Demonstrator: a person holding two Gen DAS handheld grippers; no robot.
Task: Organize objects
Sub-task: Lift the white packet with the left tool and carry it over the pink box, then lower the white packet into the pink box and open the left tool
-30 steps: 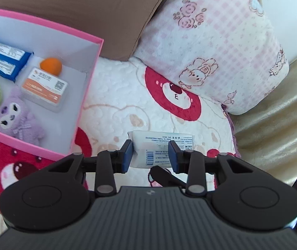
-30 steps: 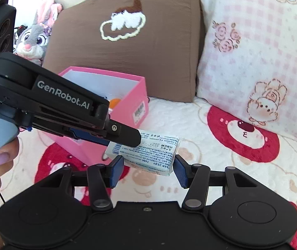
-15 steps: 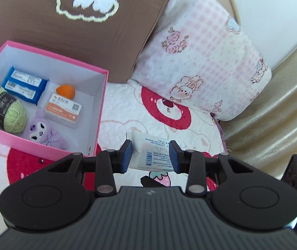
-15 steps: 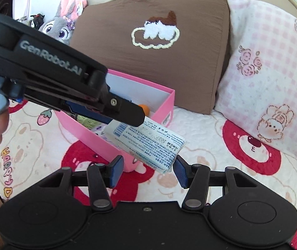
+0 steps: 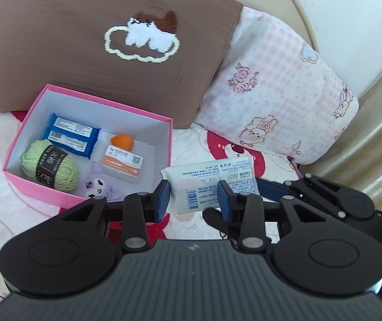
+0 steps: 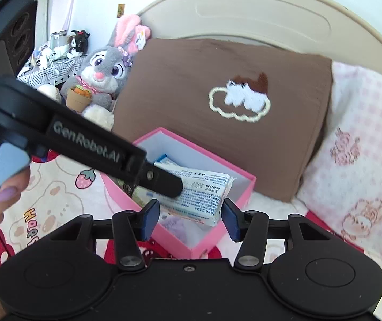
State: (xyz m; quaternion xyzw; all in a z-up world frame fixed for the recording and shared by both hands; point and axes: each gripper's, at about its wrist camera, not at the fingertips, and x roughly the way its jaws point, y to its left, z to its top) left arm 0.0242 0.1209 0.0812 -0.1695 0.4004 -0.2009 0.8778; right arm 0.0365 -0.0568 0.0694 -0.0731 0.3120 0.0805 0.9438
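From where I steered, the pink box (image 5: pixel 167 144) sat against the brown pillow (image 5: pixel 83 53), its near-right corner floor bare beside the yarn ball (image 5: pixel 50 164). My left gripper (image 5: pixel 193 198) clamped the white tissue pack (image 5: pixel 209 180) above that box's right rim. My right gripper (image 6: pixel 189 218) flanked the pack, pads not touching, having just narrowed slightly.

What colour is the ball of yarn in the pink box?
The ball of yarn is light green with a black paper band. It shows best in the left wrist view.
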